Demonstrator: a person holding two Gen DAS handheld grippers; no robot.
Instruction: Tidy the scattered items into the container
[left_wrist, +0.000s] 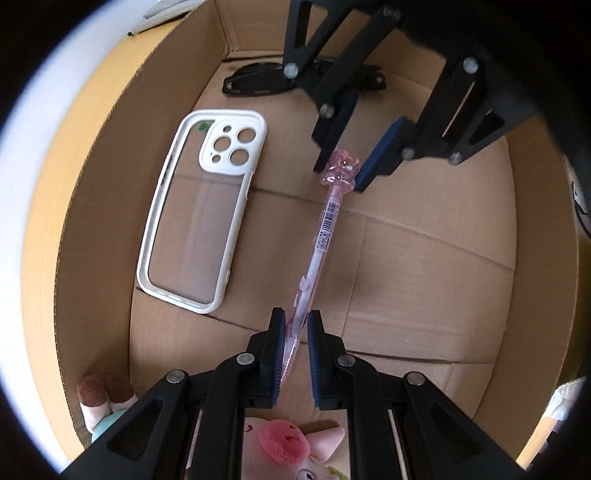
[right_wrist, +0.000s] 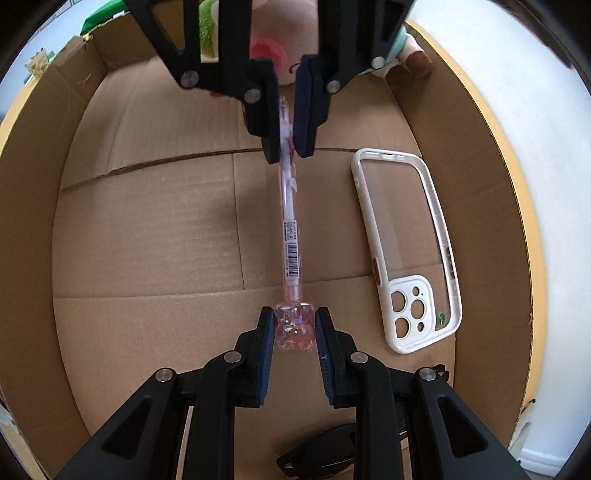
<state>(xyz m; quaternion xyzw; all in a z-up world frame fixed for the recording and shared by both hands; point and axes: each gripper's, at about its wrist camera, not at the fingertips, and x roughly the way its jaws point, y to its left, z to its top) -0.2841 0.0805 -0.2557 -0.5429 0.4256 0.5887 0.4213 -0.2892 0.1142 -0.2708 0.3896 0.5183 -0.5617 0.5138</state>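
A clear pink pen (left_wrist: 320, 236) with a barcode label and a chunky pink top is held level over the floor of the cardboard box (left_wrist: 424, 280). My left gripper (left_wrist: 295, 325) is shut on the pen's tip end. My right gripper (right_wrist: 294, 325) is shut on the pen's pink top (right_wrist: 294, 326). The right gripper shows in the left wrist view (left_wrist: 341, 168) and the left gripper shows in the right wrist view (right_wrist: 288, 122). The pen (right_wrist: 290, 236) spans between them.
In the box lie a white-rimmed clear phone case (left_wrist: 199, 210) (right_wrist: 410, 251) and black sunglasses (left_wrist: 258, 79) (right_wrist: 321, 454) by the wall. A pink plush toy (left_wrist: 295, 450) (right_wrist: 269, 48) lies at the other end. The box wall (right_wrist: 22, 221) rings everything.
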